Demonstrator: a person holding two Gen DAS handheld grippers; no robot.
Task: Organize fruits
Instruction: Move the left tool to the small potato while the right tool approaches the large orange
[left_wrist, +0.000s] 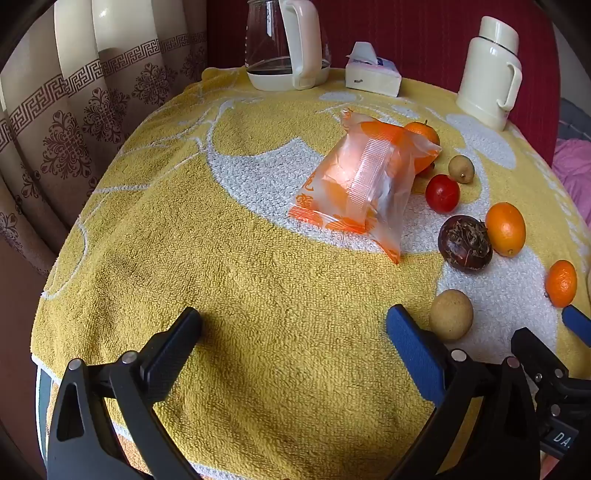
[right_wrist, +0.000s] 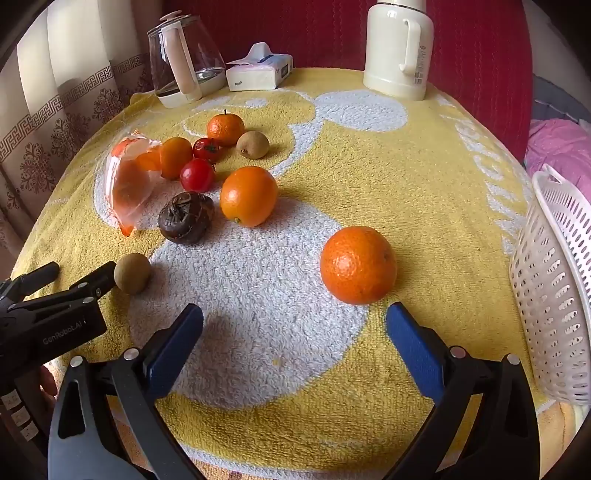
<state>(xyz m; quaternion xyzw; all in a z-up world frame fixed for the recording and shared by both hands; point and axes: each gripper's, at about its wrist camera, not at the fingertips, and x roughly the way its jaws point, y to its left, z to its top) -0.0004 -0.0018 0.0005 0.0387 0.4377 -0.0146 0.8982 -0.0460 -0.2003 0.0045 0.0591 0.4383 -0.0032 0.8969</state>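
Note:
Fruits lie on a yellow and white towel (right_wrist: 369, 177). In the right wrist view a large orange (right_wrist: 357, 264) sits just ahead of my open, empty right gripper (right_wrist: 294, 325). Another orange (right_wrist: 248, 195), a dark brown fruit (right_wrist: 186, 217), red tomatoes (right_wrist: 197, 174), a tangerine (right_wrist: 225, 129) and tan longans (right_wrist: 132, 273) lie further left. My left gripper (left_wrist: 293, 326) is open and empty; a longan (left_wrist: 451, 314) sits by its right finger. A plastic bag with an orange inside (left_wrist: 360, 184) lies ahead of it. The left gripper also shows in the right wrist view (right_wrist: 83, 275).
A white perforated basket (right_wrist: 557, 295) stands at the right edge of the table. A glass kettle (right_wrist: 184, 59), a tissue pack (right_wrist: 258, 72) and a cream thermos (right_wrist: 399, 48) stand at the back. Curtains hang at left, red fabric behind.

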